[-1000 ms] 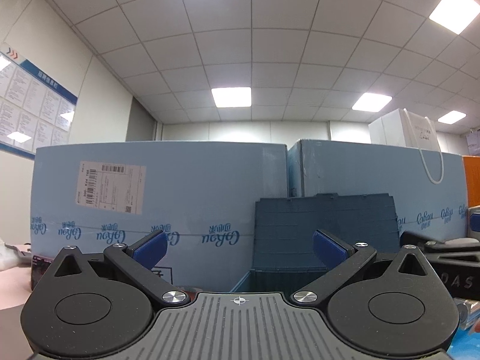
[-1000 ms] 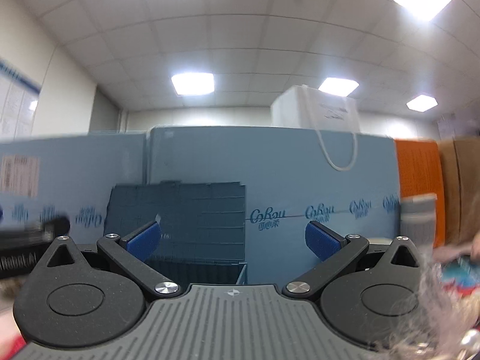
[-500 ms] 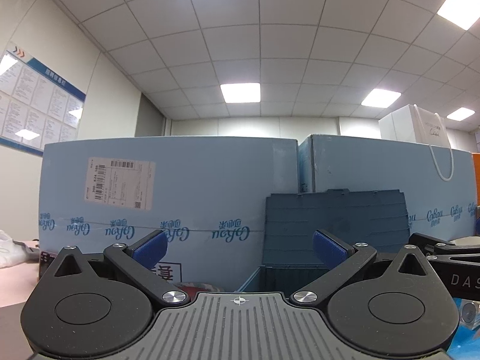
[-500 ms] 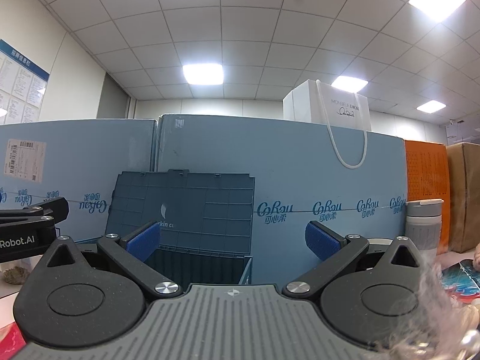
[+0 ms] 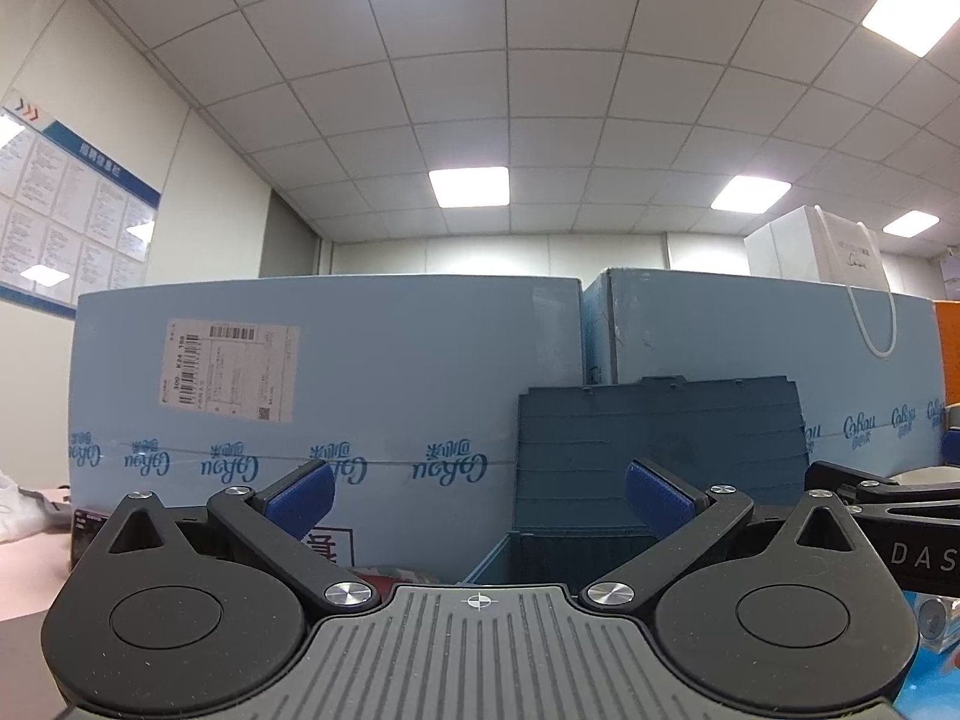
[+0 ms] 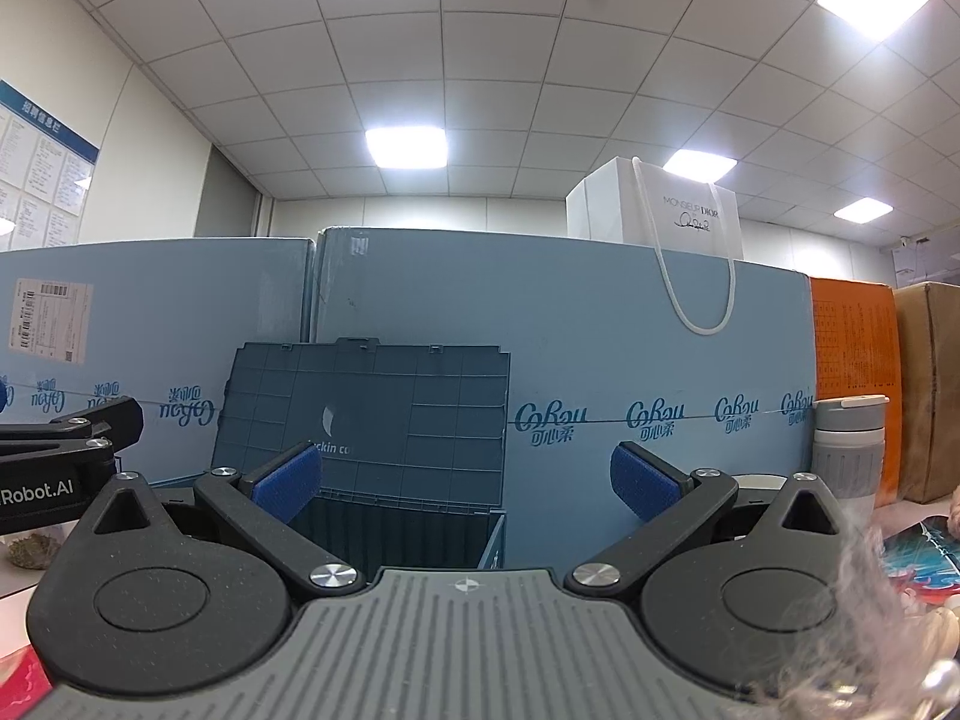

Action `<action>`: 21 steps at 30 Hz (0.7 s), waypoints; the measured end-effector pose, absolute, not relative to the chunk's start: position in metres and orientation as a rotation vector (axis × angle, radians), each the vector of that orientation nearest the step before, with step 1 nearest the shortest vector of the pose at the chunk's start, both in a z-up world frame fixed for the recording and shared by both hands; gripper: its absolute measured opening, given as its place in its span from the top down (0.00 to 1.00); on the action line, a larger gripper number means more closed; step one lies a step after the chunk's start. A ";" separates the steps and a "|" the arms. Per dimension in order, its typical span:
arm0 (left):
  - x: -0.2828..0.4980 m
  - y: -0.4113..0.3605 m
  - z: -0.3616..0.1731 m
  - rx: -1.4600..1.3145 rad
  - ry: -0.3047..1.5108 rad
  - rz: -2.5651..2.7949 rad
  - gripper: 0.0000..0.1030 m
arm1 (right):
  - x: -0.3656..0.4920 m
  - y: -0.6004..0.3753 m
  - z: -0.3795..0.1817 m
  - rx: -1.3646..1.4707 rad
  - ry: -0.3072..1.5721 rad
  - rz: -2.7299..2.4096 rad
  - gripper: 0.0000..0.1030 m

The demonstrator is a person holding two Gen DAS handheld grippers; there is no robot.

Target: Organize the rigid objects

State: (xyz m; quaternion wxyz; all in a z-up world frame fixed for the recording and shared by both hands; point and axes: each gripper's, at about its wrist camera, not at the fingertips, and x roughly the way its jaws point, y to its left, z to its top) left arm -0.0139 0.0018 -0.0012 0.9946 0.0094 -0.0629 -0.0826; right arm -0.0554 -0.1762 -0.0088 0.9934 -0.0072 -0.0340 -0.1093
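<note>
A dark blue plastic storage box [image 5: 654, 456] [image 6: 384, 420] stands with its lid raised against the light blue cartons. My left gripper [image 5: 480, 495] is open and empty, aimed a little left of the box. My right gripper [image 6: 465, 477] is open too, nothing between its blue pads, with the box behind its left finger. The right gripper's black body shows at the right edge of the left wrist view; the left gripper's body shows at the left edge of the right wrist view. A grey and white lidded cup [image 6: 849, 456] stands at the right.
Two tall light blue cartons [image 5: 336, 408] [image 6: 630, 372] wall off the back. A white paper bag [image 6: 654, 222] sits on top. An orange box [image 6: 855, 384] and a brown carton [image 6: 930, 390] stand at the right. Fluffy fibres and a colourful printed item [image 6: 924, 546] lie at the lower right.
Both views have tilted slightly upward and shifted; the box sits a bit further right in each. The right view went from blurred to steady. Both grippers stay open.
</note>
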 end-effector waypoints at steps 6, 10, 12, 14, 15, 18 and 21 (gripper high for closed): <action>-0.014 0.002 -0.001 0.020 -0.127 -0.166 0.00 | -0.056 -0.176 -0.009 -0.014 -0.069 -0.219 0.00; -0.015 0.002 -0.001 0.019 -0.133 -0.165 0.00 | -0.056 -0.176 -0.008 -0.015 -0.071 -0.220 0.00; -0.015 0.002 -0.001 0.020 -0.133 -0.167 0.00 | -0.056 -0.176 -0.008 -0.014 -0.070 -0.220 0.00; -0.015 0.002 -0.001 0.019 -0.131 -0.167 0.00 | -0.056 -0.176 -0.008 -0.014 -0.070 -0.220 0.00; -0.015 0.002 -0.001 0.018 -0.130 -0.167 0.00 | -0.056 -0.176 -0.008 -0.014 -0.070 -0.220 0.00; -0.015 0.003 -0.001 0.018 -0.134 -0.168 0.00 | -0.056 -0.176 -0.008 -0.014 -0.071 -0.220 0.00; -0.016 0.003 -0.001 0.018 -0.140 -0.170 0.00 | -0.056 -0.176 -0.008 -0.014 -0.071 -0.220 0.00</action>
